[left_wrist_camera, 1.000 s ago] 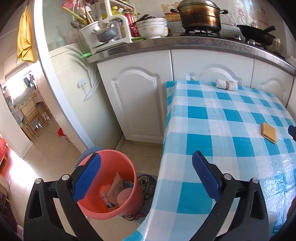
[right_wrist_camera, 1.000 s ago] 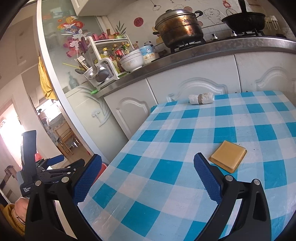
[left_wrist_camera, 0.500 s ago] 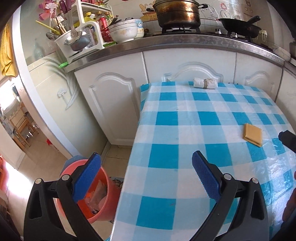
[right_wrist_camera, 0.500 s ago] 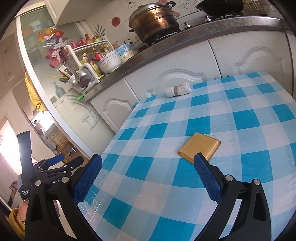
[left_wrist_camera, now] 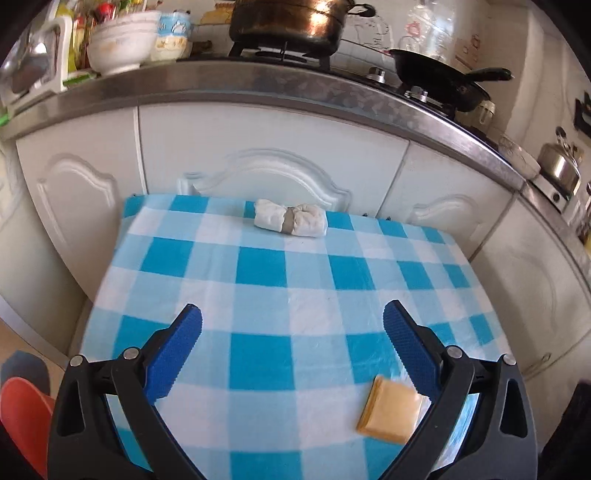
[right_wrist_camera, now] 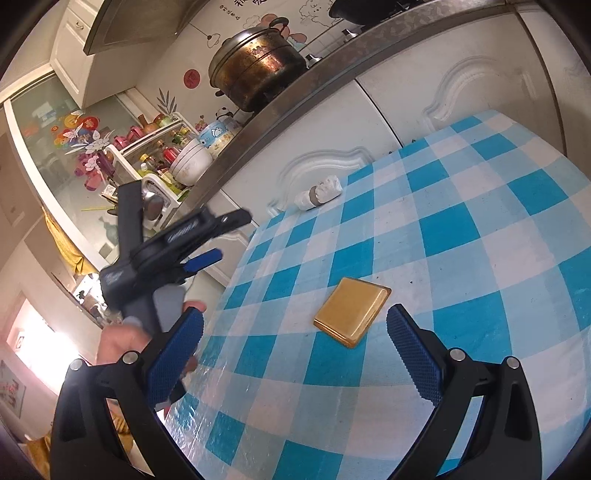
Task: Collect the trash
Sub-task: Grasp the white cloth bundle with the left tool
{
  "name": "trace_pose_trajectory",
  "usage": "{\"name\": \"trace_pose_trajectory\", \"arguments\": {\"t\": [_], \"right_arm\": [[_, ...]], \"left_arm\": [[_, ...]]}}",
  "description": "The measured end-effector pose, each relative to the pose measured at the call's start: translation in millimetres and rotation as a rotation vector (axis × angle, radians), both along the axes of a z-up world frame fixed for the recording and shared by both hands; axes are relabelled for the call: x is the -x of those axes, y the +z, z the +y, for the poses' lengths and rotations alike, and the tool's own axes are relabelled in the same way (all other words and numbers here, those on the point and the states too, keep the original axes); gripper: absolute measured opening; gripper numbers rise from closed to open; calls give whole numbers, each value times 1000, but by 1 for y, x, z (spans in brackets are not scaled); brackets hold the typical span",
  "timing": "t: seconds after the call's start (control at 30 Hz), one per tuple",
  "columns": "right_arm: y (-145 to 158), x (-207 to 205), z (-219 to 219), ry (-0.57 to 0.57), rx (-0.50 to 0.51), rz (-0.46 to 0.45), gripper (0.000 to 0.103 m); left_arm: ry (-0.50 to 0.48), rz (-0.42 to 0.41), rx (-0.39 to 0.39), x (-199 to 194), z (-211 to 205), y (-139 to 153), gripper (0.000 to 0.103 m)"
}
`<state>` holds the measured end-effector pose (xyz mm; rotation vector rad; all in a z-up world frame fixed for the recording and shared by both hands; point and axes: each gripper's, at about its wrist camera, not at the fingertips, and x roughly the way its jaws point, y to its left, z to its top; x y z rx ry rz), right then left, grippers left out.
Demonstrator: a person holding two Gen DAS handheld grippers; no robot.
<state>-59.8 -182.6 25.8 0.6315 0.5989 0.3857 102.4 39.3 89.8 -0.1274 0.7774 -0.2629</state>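
Note:
A flat yellow-brown square packet point(left_wrist_camera: 389, 412) lies on the blue-and-white checked tablecloth point(left_wrist_camera: 258, 354), near my left gripper's right finger. It also shows in the right wrist view point(right_wrist_camera: 351, 311), just beyond my right gripper point(right_wrist_camera: 295, 354). A white crumpled wad with a grey band point(left_wrist_camera: 290, 218) lies at the table's far edge; it also shows in the right wrist view point(right_wrist_camera: 320, 192). My left gripper point(left_wrist_camera: 291, 347) is open and empty above the table. It appears in the right wrist view point(right_wrist_camera: 177, 247), held in a hand. My right gripper is open and empty.
The rim of an orange-red bin point(left_wrist_camera: 22, 413) shows on the floor at the table's left. White cabinets point(left_wrist_camera: 273, 155) stand behind the table. On the counter are a large pot point(left_wrist_camera: 288, 18), a black pan point(left_wrist_camera: 439, 77) and bowls point(left_wrist_camera: 118, 44).
My left gripper has swung right from over the bin to over the table, now facing the white wad. My right gripper has moved closer to the yellow packet. Both stayed open.

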Motion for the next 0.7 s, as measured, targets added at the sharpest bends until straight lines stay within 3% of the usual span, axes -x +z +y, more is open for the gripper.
{"name": "trace_pose_trajectory", "arguments": {"t": [0.2, 0.27, 0.43, 0.53, 0.6, 0.7], "right_arm": [[-3, -6, -13, 1, -65, 8, 98], [-2, -5, -18, -7, -88, -3, 98], [-4, -3, -32, -12, -157, -11, 98], [-4, 1, -35, -13, -144, -28, 98], [-10, 0, -36, -30, -122, -5, 98], [-18, -2, -39, -12, -175, 14, 98]], "left_arm": [[192, 127, 200, -91, -19, -21, 99], [231, 169, 229, -113, -23, -28, 99], [308, 246, 208, -153, -39, -41, 99], [369, 282, 185, -168, -45, -48, 99], [399, 291, 168, -174, -47, -51, 99], [413, 295, 125, -185, -50, -56, 99]]}}
